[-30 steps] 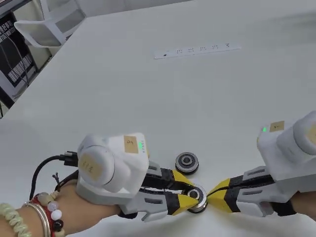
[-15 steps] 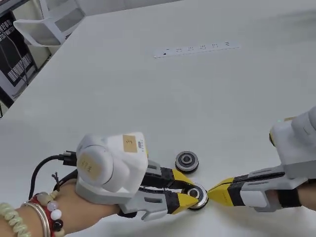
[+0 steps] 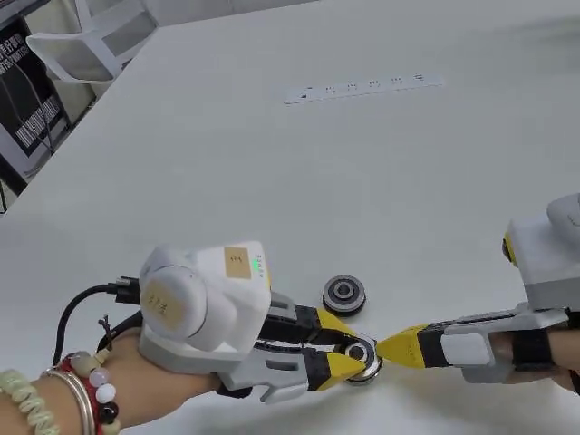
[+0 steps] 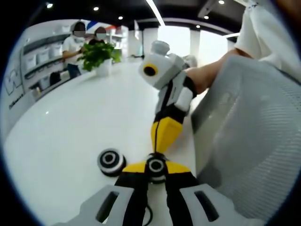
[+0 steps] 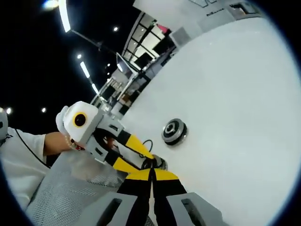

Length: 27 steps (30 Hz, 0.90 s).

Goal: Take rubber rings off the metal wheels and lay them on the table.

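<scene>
Head view: left gripper (image 3: 349, 350) is clamped on a wheel (image 3: 363, 354) low over the white table (image 3: 272, 181), near the edge closest to the person, with one yellow jaw on either side of the wheel. Right gripper (image 3: 382, 347) comes in from the right, yellow tips pressed together and touching the wheel's right side; can't tell whether they pinch anything. Second wheel (image 3: 344, 293) lies flat just beyond the held one, apart from both tools, black around the rim. Power strip (image 3: 362, 89) sits far across the table, white chair (image 3: 86, 50) at the top-left corner. Bead bracelets (image 3: 77, 385) are on the wrist behind the left gripper, and a black cable (image 3: 77, 308) loops off its body. Left gripper view: left gripper (image 4: 156, 167) jaws close on the wheel (image 4: 156, 165) from both sides, hub facing the camera. Right gripper (image 4: 159, 149) points down at the wheel's upper edge, tips meeting it. Second wheel (image 4: 111, 161) is just left of it, flat on the table. Grey mesh chair back (image 4: 249, 141) to the right, potted plant (image 4: 98, 54) far off. Right gripper view: right gripper (image 5: 151, 172) jaws are closed to a thin seam, tips at the wheel (image 5: 160, 163). Left gripper (image 5: 146, 161) grips it from the other side. Second wheel (image 5: 174, 131) lies past them, clear of both.
</scene>
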### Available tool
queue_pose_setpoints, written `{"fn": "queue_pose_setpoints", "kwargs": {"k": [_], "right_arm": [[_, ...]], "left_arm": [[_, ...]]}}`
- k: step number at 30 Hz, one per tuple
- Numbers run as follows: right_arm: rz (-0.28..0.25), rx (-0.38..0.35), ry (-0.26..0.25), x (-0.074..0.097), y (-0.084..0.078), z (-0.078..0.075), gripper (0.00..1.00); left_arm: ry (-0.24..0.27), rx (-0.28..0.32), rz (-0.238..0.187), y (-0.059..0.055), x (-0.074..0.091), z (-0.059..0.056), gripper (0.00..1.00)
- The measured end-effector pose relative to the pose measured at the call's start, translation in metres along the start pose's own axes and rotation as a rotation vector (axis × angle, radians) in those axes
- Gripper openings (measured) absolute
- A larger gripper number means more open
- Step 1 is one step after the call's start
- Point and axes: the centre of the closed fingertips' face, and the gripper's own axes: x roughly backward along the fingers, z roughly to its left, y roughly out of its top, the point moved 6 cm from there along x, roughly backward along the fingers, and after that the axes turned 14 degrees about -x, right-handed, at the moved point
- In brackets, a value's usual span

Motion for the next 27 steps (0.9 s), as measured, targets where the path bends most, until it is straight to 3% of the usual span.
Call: {"fn": "queue_pose_setpoints", "kwargs": {"k": [27], "right_arm": [[-0.006,-0.005,0.095,-0.002,0.002,0.012,0.00]], "left_arm": [[0.010,0.000,-0.011,0.001,-0.001,0.000,0.14]]}}
